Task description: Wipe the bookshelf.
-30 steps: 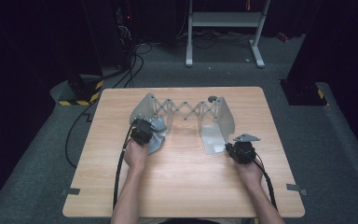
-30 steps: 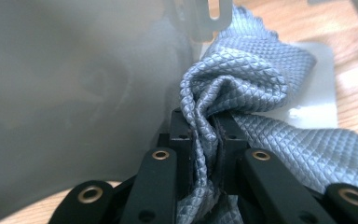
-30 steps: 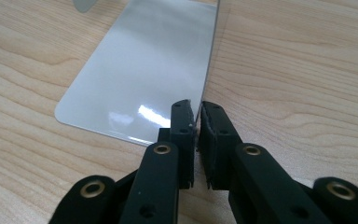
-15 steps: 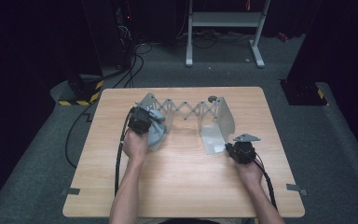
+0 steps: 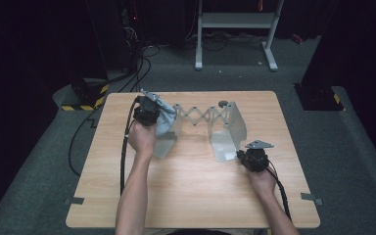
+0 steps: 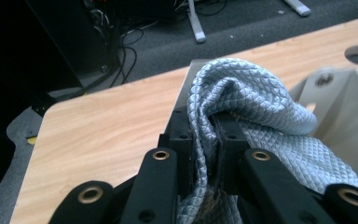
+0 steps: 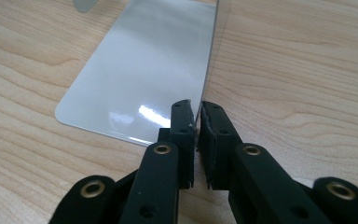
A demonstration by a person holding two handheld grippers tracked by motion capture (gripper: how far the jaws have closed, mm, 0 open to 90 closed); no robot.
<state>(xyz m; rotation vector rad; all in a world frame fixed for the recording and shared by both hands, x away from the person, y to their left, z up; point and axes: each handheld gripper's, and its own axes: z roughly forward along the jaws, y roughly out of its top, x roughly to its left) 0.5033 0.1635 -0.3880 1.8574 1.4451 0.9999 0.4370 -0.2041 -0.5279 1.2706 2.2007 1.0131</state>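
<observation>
On the wooden tabletop (image 5: 191, 191) stands a metal expanding rack (image 5: 203, 117): two upright grey end plates joined by a zigzag scissor lattice. It sits a little toward twelve o'clock of the tabletop's middle in the high view.

The left hand-held gripper (image 5: 149, 108) is raised over the rack's left end plate (image 5: 166, 142), at about ten o'clock from the tabletop's centre. Its jaws are pinched tight on a grey quilted cloth (image 6: 242, 102), which bunches up between them and spills over toward three o'clock in the left gripper view. In the high view the cloth (image 5: 165, 120) hangs against the top of that left plate; whether it actually rests on the plate's edge is hard to say from this angle.

The right hand-held gripper (image 7: 196, 121) sits low on the tabletop at roughly four o'clock from the centre, at the near corner of the right end plate (image 7: 140, 70). Its jaws are pressed nearly together on the thin edge of that shiny plate, which runs up toward twelve o'clock between them in the right gripper view. The right hand (image 5: 262, 178) lies just behind the hand-held gripper (image 5: 250, 155), with its cable trailing back toward the tabletop's near edge.
</observation>
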